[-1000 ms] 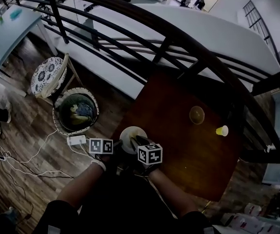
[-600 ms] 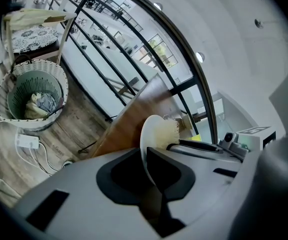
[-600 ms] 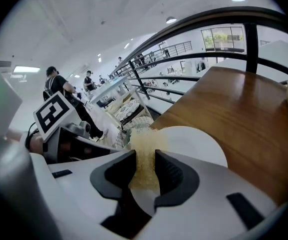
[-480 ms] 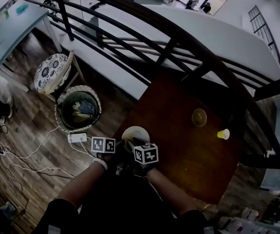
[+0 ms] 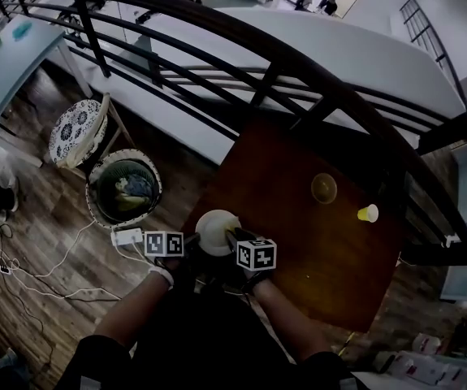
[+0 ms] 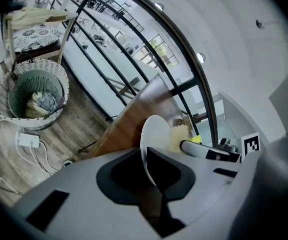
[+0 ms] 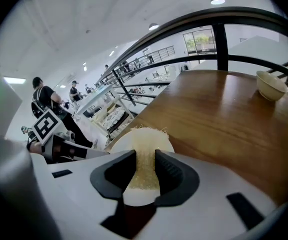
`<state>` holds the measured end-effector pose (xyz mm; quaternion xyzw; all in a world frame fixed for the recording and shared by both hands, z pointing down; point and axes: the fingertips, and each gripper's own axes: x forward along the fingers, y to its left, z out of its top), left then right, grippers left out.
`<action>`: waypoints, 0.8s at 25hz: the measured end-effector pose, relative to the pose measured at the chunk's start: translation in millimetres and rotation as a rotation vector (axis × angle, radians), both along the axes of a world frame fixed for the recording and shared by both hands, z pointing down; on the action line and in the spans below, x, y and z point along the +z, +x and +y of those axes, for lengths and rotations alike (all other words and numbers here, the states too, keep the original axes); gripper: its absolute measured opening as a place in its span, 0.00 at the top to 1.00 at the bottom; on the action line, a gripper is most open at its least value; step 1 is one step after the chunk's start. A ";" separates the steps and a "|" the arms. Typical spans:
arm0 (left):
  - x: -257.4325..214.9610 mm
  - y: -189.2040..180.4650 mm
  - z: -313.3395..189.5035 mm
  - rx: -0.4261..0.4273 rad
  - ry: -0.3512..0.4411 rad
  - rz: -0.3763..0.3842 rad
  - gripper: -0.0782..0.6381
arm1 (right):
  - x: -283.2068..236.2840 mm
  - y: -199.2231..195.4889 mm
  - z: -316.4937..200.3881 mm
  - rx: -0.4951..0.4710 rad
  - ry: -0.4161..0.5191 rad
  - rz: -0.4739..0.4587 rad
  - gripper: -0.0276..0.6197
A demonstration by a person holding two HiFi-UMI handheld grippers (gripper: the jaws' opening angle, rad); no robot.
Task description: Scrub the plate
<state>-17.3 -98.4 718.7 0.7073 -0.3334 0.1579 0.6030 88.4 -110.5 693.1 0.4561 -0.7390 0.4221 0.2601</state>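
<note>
The white plate (image 5: 217, 227) is sitting over the brown table's (image 5: 298, 250) left edge, at about 8 o'clock on the tabletop, right in front of the person. The left gripper (image 5: 199, 246) is coming in from the plate's 8 o'clock side. Its jaws are squeezing tight on the plate's rim, and in the left gripper view the plate (image 6: 156, 136) is standing up thin between them (image 6: 145, 154).

The right gripper (image 5: 231, 236) is reaching in from the plate's 5 o'clock side. Its jaws are pinching a pale, scratchy scrubber (image 7: 145, 159), and the scrubber is lying against the face of the plate (image 7: 119, 143). In the left gripper view the scrubber (image 6: 180, 136) is touching the plate's right side.

Farther out on the table, a small bowl (image 5: 323, 188) is sitting at 2 o'clock from the plate, and a yellow cup (image 5: 368, 213) is sitting at 3 o'clock, well apart from it. On the wood floor, a round basket (image 5: 126, 187) with rags inside is standing at 10 o'clock. A white power strip (image 5: 127, 236) is lying just below it. A dark railing (image 5: 298, 63) is curving past the table's far side.
</note>
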 end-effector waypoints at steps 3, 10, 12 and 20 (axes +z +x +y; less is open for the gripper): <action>0.6 0.6 -0.8 -0.005 0.001 -0.001 0.82 | -3.6 14.6 -2.4 0.043 0.009 0.000 0.76; 0.5 3.7 -0.7 -0.017 -0.012 0.006 0.82 | -12.9 12.4 -3.2 0.057 0.020 -0.023 0.76; 0.5 4.2 -1.0 -0.020 -0.014 0.011 0.82 | -14.5 0.6 -2.2 0.031 0.021 -0.033 0.76; -0.5 6.1 -4.1 -0.016 -0.016 0.018 0.82 | -9.9 -55.6 12.0 -0.097 -0.017 -0.076 0.76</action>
